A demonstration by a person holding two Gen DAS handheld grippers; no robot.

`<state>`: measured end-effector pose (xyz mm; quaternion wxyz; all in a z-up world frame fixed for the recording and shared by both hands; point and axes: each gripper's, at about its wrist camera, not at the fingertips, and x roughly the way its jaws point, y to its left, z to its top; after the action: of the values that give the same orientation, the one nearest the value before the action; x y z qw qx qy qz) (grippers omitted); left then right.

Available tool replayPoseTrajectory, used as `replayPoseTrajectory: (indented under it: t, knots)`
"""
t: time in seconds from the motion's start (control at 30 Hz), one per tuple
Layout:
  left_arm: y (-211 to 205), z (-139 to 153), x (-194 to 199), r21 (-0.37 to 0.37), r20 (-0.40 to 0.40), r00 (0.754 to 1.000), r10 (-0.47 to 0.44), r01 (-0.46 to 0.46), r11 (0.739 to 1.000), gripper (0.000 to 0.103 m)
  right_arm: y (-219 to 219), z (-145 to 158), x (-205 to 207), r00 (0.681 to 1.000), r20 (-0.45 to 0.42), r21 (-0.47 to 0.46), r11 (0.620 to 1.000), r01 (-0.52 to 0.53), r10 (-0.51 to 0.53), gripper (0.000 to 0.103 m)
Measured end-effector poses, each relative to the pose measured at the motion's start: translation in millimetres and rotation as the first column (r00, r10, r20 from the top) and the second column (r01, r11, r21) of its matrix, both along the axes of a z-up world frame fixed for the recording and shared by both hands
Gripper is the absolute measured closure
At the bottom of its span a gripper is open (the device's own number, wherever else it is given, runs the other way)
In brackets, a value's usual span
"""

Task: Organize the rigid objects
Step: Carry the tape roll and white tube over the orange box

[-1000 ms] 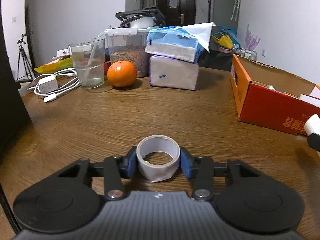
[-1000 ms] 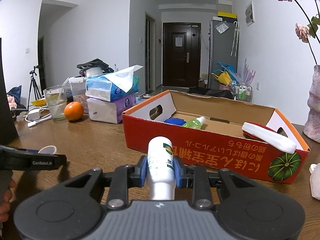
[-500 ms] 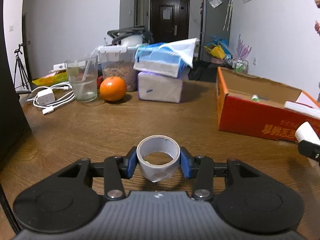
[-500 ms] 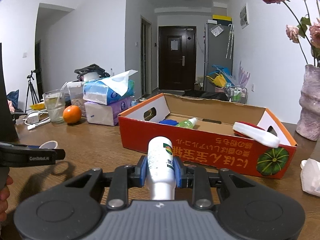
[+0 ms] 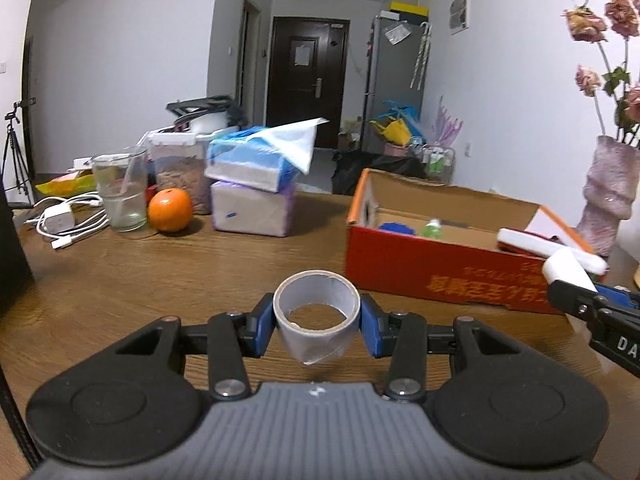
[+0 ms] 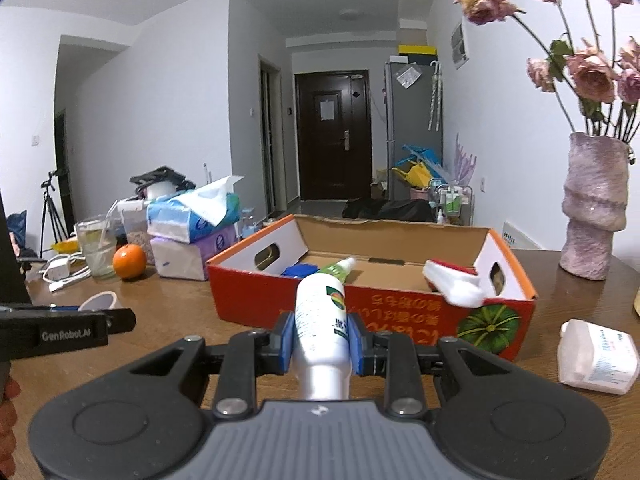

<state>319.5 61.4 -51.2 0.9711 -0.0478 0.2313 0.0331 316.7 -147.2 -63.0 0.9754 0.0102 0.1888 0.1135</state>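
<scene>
Both grippers lifted nearer the red box (image 6: 372,312), left jaws clamping tape roll (image 5: 316,316), right jaws clamping white bottle (image 6: 320,328).

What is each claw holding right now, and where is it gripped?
The left claw grips a tape roll across its outer sides. The right claw clamps a white bottle around its body.

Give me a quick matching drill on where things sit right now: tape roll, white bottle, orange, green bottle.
Things:
1. tape roll
2. white bottle
3. orange
4. green bottle

Places:
A. inside the red cardboard box
B. clamped in the right gripper
C. on the table beside the glass
D. clamped in the left gripper

Pairs: 1-D, 2-B, 3-C, 4-A
</scene>
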Motion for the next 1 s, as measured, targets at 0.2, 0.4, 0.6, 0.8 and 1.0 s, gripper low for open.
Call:
replayPoseTrajectory:
  t: [0.2, 0.4, 0.6, 0.8, 1.0]
  knots:
    - [-24, 6, -2, -0.003, 0.026, 0.999, -0.029, 0.029, 1.0, 0.058, -16, 7, -4, 1.0, 0.021, 0.019, 1.0, 0.019, -0.019, 0.076]
    - [-42, 12, -1, -0.006, 0.042, 0.998, -0.036, 0.036, 0.999, 0.058, -31, 13, -5, 0.999, 0.039, 0.036, 0.999, 0.036, -0.038, 0.076]
    - [-55, 18, 5, -0.018, 0.057, 0.998, -0.032, 0.033, 0.999, 0.058, -45, 19, -4, 0.997, 0.057, 0.053, 0.997, 0.052, -0.055, 0.076]
    - [-72, 22, 15, -0.019, 0.07, 0.997, -0.038, 0.039, 0.999, 0.058, -59, 24, 2, 0.995, 0.067, 0.072, 0.995, 0.07, -0.075, 0.076]
    - [-83, 23, 28, -0.027, 0.074, 0.997, -0.036, 0.038, 0.999, 0.058, -68, 26, 11, 0.994, 0.073, 0.076, 0.994, 0.081, -0.087, 0.076]
